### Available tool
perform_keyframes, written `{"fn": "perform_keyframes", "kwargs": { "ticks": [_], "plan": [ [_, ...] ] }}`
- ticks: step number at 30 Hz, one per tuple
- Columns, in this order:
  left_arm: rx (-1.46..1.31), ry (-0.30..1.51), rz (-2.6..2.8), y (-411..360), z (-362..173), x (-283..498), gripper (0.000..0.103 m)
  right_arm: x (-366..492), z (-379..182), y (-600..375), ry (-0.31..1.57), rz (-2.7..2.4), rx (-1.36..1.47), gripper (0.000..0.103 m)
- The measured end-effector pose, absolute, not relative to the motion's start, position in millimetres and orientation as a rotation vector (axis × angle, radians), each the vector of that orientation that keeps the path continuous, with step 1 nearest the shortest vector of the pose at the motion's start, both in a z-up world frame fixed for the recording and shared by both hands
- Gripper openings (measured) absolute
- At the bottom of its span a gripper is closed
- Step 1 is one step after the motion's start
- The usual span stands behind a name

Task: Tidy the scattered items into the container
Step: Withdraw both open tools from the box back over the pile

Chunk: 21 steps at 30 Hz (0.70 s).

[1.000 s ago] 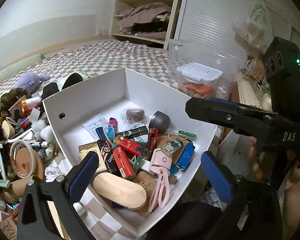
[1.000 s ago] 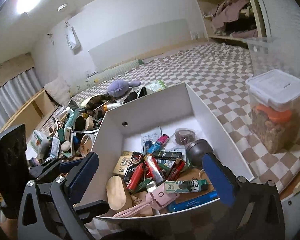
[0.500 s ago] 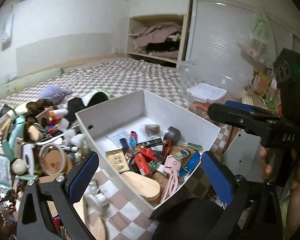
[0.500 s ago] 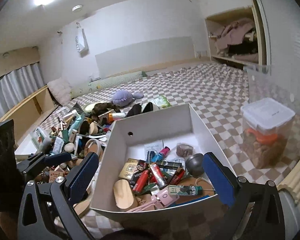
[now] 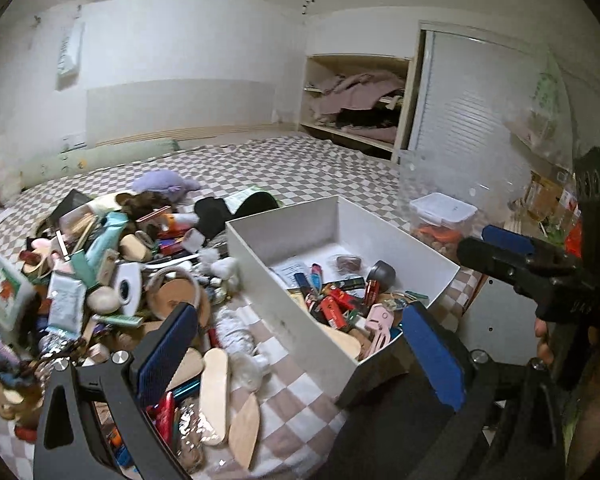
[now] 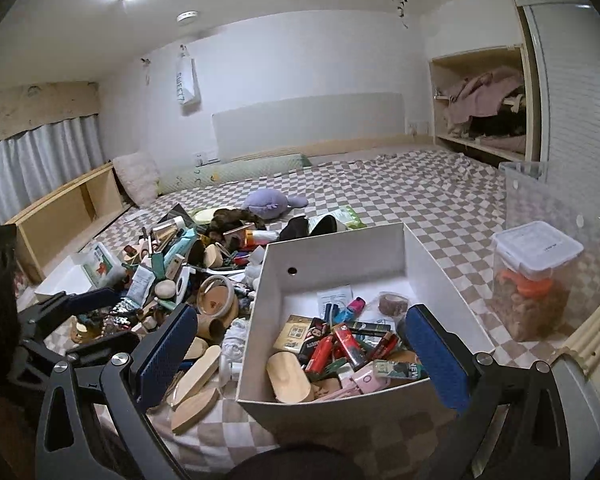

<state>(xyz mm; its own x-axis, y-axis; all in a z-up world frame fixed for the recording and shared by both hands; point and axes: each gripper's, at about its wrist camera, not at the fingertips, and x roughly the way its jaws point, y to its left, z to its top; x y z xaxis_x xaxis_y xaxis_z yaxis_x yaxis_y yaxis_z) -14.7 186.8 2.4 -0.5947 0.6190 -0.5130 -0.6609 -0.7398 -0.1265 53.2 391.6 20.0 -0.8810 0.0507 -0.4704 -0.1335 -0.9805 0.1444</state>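
Left gripper (image 5: 300, 348): blue-padded, spread wide, empty, above the clutter.
Right gripper (image 6: 302, 350): released, nothing held.
White rectangular cardboard box (image 6: 336, 248): on the checkered bed, half-filled.
Scattered items (image 5: 112, 268): heaped left of the box.

Lidded clear canister (image 6: 534, 280), perhaps pet food, beside checkered bedding (image 6: 400, 192).

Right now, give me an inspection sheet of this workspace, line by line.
Surface: checkered bedspread, partly bare.
Job's things: white box, open, already holding lighters and small items.
Clutter: pile of loose items left of the box; purple plush behind it.
Grippers: left tool open, empty; right tool open, empty.
Cables: nothing seen.
Surroundings: lidded food container right of the box; shelf with clothes.
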Motion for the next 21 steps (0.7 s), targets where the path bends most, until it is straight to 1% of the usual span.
{"fn": "perform_keyframes", "kwargs": {
  "ticks": [11, 17, 21],
  "plan": [
    [-0.662, 0.057, 2.422, 146, 7, 7, 0.103, 67, 19, 368, 0.232, 2.968, -0.728, 0.103],
    [-0.659, 0.084, 2.475, 136, 5, 13, 0.103, 75, 18, 359, 0.205, 2.977, -0.723, 0.103],
    [-0.663, 0.071, 2.492, 131, 3, 16, 0.103, 80, 14, 357, 0.199, 2.976, -0.715, 0.103]
  ]
}}
